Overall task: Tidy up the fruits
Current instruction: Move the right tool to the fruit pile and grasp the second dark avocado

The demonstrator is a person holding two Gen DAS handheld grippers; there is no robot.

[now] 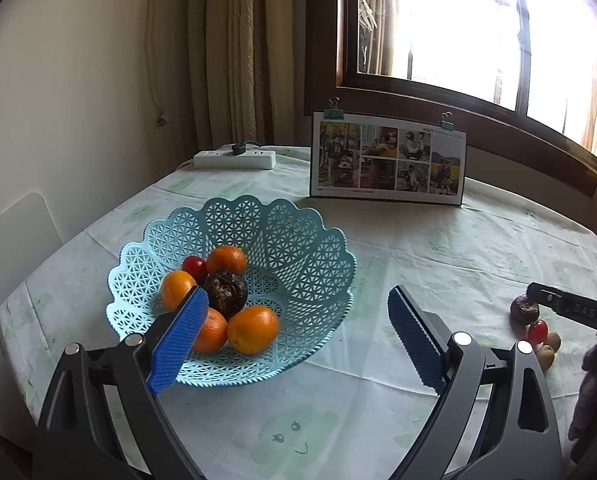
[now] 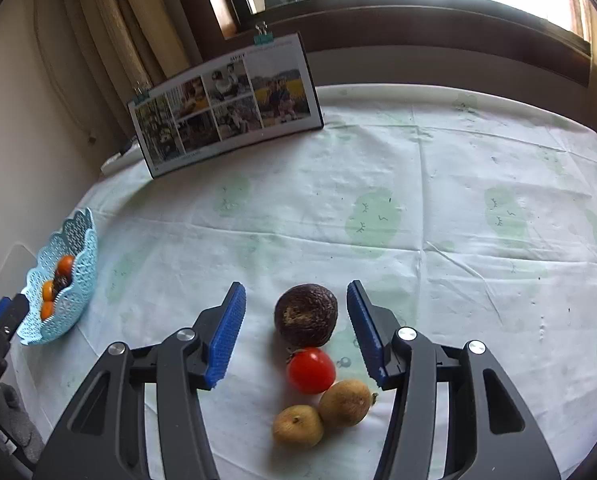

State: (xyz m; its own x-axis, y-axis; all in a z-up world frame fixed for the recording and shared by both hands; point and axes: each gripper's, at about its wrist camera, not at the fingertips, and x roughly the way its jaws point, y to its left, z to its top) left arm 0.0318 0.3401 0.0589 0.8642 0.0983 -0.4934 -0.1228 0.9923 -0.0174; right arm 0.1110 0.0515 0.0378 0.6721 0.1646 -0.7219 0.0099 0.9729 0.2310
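A light blue lattice basket (image 1: pixel 298 240) (image 2: pixel 78 280) holds several oranges (image 1: pixel 253 329), a small red tomato (image 1: pixel 194 266) and a dark wrinkled fruit (image 1: pixel 226 292). My left gripper (image 1: pixel 298 304) hovers open just in front of the basket with nothing between its blue pads. On the tablecloth at the right lie another dark wrinkled fruit (image 2: pixel 306 314) (image 1: pixel 522 310), a red tomato (image 2: pixel 310 370) (image 1: pixel 537 331) and two small tan fruits (image 2: pixel 344 402) (image 2: pixel 297 426). My right gripper (image 2: pixel 296 298) is open, its pads on either side of the dark fruit without touching it.
A photo board (image 1: pixel 386 160) (image 2: pixel 226 108) with binder clips stands at the back of the table. A white power strip (image 1: pixel 234 159) lies at the far left corner by the curtain. A white chair back (image 1: pixel 14 224) sits past the table's left edge.
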